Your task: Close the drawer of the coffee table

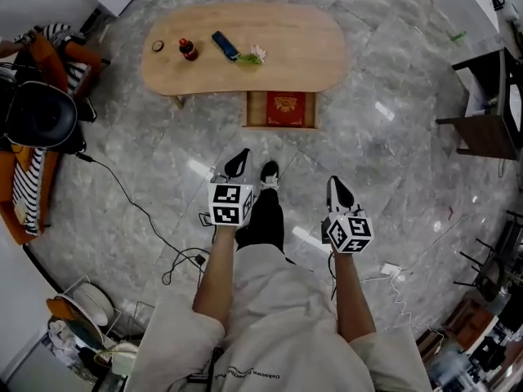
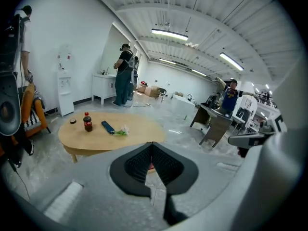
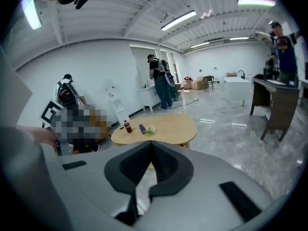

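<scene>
"Grey marbled floor (image 1: pixel 163 178) all round, and that oval pale-wood table (image 1: pixel 245 47) stands ahead of the person's feet. Where's the drawer?"

"On the near side, pulled out toward them: a shallow wooden drawer (image 1: pixel 282 109) with something red lying inside. Only the head view shows it whole. The left gripper view gives just a red sliver between its pads, and the right gripper view hides that side behind its own jaws."

"And the grippers?"

"The left gripper (image 1: pixel 238 162) and the right gripper (image 1: pixel 337 189) both hang well short of the table. Each has its jaws pressed together, tips meeting, nothing between."

"On top?"

"A dark cola bottle with a red cap (image 1: pixel 188 50), a flat blue bar (image 1: pixel 225 45), a small round dark disc (image 1: pixel 158 46) and a green-and-white scrap (image 1: pixel 251 55). The gripper views also catch a person in dark clothes (image 2: pixel 125 78) standing at a white counter by the far wall, which the head view misses."
</scene>
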`<state>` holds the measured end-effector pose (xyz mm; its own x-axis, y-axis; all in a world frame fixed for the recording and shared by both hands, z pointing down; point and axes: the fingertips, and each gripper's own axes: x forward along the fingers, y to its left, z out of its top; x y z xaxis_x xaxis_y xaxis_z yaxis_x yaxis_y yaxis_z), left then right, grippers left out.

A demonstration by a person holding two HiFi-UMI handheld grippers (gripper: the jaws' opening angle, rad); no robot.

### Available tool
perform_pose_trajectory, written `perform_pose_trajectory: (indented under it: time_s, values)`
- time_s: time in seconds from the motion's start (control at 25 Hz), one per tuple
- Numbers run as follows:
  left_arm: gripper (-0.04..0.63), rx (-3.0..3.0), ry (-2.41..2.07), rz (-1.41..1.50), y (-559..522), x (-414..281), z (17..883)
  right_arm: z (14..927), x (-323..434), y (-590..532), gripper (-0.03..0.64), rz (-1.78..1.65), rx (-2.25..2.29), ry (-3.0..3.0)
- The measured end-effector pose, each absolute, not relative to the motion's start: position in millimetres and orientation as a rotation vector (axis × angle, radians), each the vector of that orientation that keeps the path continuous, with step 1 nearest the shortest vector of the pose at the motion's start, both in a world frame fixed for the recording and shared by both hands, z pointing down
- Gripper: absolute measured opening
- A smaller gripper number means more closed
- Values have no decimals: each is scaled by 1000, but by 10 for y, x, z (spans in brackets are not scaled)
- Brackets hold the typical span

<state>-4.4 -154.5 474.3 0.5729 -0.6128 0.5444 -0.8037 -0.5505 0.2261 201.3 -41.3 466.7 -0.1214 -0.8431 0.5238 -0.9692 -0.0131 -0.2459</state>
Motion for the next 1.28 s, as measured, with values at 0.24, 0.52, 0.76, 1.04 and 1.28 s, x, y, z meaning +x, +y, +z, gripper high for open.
perform_pose_trajectory:
  time_s: [0.24,0.52,0.76,1.04,1.28]
  values:
    - [11,2320,-1161,601,-1979,168,4997,4916,2064,-1174,15,844,1817,-2079]
    - [10,2352,-1121,657,-2429,547,5207,5443,2328,-1542,15,833,1749,-2048]
    - [11,2338,-1148,677,-2511,663,5548,5825,2497,-1744,17,843,1769,-2048]
    - [11,2372,-1153,680,-2386,806,6590,6824,2397,-1930,17,730,1651,-2165]
    - [10,2474,-1126,732,-2259,874,7614,7819,2389,-1857,17,687,1671,-2241]
